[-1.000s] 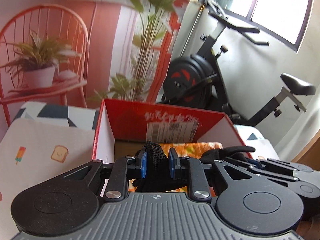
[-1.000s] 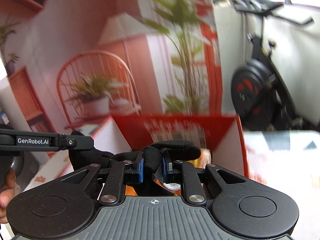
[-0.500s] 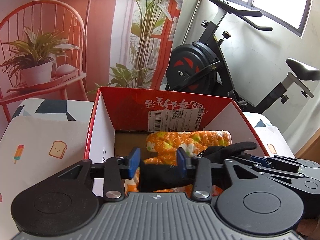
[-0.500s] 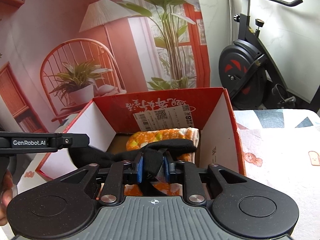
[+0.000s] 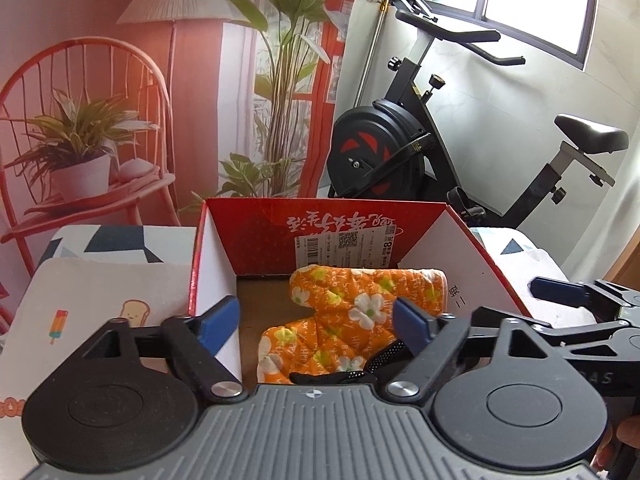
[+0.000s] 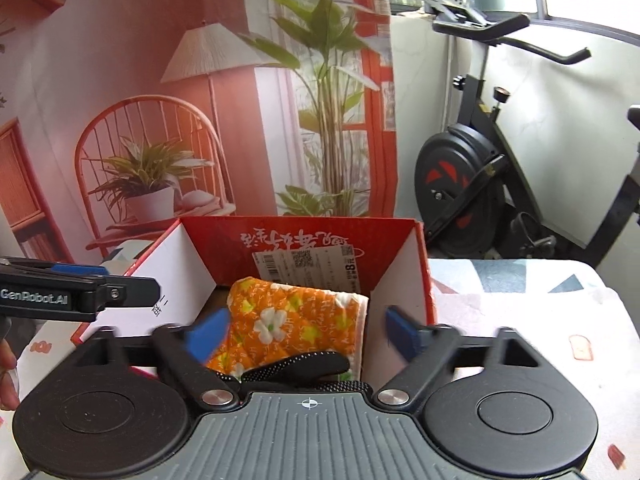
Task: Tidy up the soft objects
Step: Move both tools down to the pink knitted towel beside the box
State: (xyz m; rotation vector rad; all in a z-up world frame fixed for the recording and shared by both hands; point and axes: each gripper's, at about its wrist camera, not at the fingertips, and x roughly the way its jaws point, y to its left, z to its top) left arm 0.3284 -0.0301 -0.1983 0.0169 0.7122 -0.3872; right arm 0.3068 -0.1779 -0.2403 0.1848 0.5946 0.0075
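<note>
Left wrist view: left gripper [image 5: 316, 322] w/ jaws wide and opening, blue pads clear of everything, nothing gripped. It points down into a red cardboard box [image 5: 486, 264] w/ white inner walls; a shipping label [image 5: 348, 248] is stuck on the far inner wall. On the box floor lies an orange floral oven mitt [image 5: 352, 320], reaching from the far right corner toward the near edge. A black mesh glove [image 5: 348, 376] lies on the mitt's near end, partly hidden by the gripper body, just below the right pad; contact w/ the pad can't be told. Right gripper [image 5: 560, 294] is at the frame's right, beyond the box's right wall. Box sits on a patterned cloth [image 5: 100, 300]. Exercise bike [image 5: 400, 152] stands behind the box.

Right wrist view: right gripper [image 6: 308, 334], jaws also wide and opening, pads blurred, nothing between them but air above the box [image 6: 400, 236]. Mitt [image 6: 296, 324] against the far right corner; black glove [image 6: 304, 364] lies loose across its near end, close to the box's near edge. Left gripper's finger [image 6: 80, 292] pokes in over the box's left wall; part of a hand [image 6: 8, 372] at frame's left edge.
</note>
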